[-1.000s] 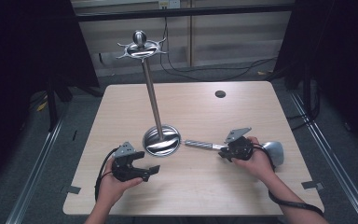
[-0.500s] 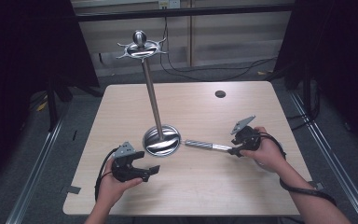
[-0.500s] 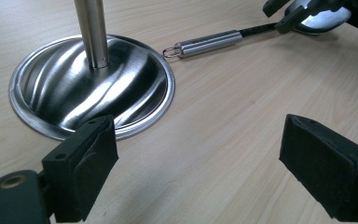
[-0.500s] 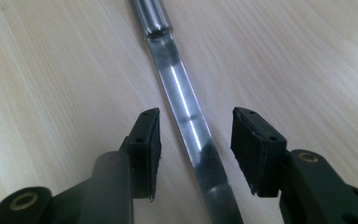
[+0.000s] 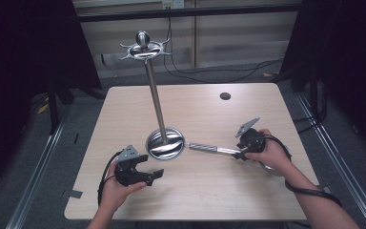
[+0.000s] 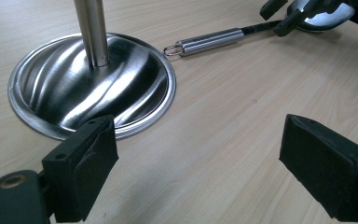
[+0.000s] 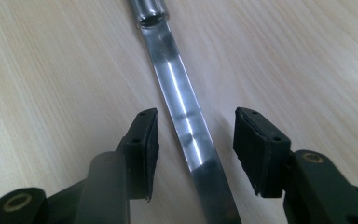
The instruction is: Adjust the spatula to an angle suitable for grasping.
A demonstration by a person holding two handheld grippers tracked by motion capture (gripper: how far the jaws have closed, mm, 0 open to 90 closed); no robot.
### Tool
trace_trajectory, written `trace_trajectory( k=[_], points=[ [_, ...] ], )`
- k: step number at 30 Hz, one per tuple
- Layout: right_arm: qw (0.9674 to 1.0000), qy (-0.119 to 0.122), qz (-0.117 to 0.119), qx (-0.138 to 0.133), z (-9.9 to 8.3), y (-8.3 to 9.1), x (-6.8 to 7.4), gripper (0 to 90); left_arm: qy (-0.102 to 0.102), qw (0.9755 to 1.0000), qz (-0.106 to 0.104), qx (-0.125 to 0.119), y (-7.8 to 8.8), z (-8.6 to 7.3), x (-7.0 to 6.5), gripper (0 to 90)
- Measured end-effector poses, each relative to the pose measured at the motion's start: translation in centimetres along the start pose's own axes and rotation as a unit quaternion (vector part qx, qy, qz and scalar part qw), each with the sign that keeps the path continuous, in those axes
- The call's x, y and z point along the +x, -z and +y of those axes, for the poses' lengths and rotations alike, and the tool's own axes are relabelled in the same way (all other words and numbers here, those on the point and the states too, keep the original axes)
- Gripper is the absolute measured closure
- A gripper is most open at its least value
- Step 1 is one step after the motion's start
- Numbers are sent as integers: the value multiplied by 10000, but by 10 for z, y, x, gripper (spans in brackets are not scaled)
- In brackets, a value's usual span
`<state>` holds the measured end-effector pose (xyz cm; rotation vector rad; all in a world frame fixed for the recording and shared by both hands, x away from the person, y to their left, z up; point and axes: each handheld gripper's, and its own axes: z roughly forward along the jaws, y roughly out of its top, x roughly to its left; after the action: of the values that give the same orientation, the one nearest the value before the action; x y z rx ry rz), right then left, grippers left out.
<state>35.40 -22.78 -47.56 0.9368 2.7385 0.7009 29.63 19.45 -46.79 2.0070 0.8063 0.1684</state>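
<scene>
While the right tool (image 5: 242, 151) hung low over the desk (image 5: 205, 195), its jaws had just been opening, and they stood apart on either side of the flat steel shaft of a ladle (image 7: 184, 109) with clear gaps between the pads and the metal, so nothing was gripped. In the right gripper view that shaft ran up between the two black pads to the round tube of the ladle's handle at the top edge. From above, the ladle lay flat on the wood at the right of centre, its handle (image 5: 208, 148) pointing at the stand (image 5: 165, 143) and ending just beside the rim of the stand's dished round base. The ladle's bowl was mostly hidden under the person's right hand (image 5: 269, 153). The stand's thin pole rose, slightly tilted in that view, to a hooked crown at the far edge of the desk.

The left tool (image 5: 147, 175) sat near the front left of the desk, held by the left hand (image 5: 116, 186), its jaws wide apart and empty. In the left gripper view, those jaws (image 6: 200, 168) framed bare wood, with the stand's base just beyond the left pad. A small dark disc (image 5: 225, 96) lay well apart near the far right of the desk.
</scene>
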Motion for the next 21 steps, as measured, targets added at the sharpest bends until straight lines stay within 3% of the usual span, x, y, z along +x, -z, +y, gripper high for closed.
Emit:
trace_trajectory(
  k=[5, 15, 21],
  points=[
    [9998, 148, 77, 97, 13, -8, 3, 525, 2, 10000, 25, -30, 2, 0, 2, 110],
    [9995, 21, 320, 26, 21, -19, 2, 619, 0, 10000, 61, -13, 2, -1, 3, 110],
    [9995, 5, 314, 78, 25, -20, 3, 659, 43, 10000, 70, -40, 2, -1, 3, 110]
  ],
)
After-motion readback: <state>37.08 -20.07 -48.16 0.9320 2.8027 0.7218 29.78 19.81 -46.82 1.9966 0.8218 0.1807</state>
